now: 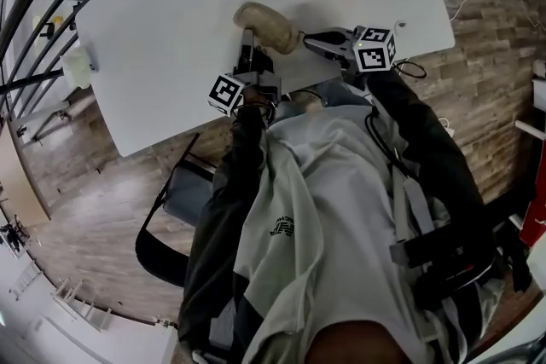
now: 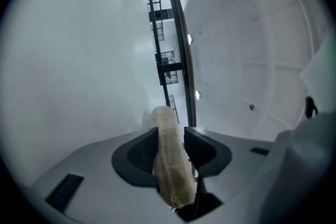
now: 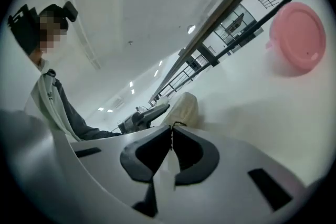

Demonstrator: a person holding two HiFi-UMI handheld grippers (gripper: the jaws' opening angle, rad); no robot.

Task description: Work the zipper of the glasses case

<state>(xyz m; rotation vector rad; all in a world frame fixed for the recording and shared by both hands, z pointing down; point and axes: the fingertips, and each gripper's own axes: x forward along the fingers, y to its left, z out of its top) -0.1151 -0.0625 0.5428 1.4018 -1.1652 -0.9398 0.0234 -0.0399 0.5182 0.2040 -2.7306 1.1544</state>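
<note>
Right gripper (image 3: 170, 130): jaws pressed together, nipping a thin dark cord, probably the zipper pull (image 3: 171, 139), lower centre of the right gripper view. Glasses case (image 3: 187, 106) sits just beyond the tips, beige and soft-looking.

Left gripper (image 2: 170, 131): jaws part-spread, clamped across the case's narrow body. The case fills the gap and both pads touch it, lower centre of the left gripper view.

Head view: the case lies on the white table (image 1: 153, 30), upper centre of frame, with one gripper at its lower edge and one at its right end. Pink container (image 3: 296, 35) at upper right, well apart, no concern.

Step, as judged: draw the slider along the zip while the left gripper anchors the case.
- Pull along the zipper line, not up off the table.
- Clamp firmly with the left gripper so the soft case doesn't drag or twist.
- The thin pull could slip from the pads, so go slow and steady.
- Follow the curve round the case's end.
</note>
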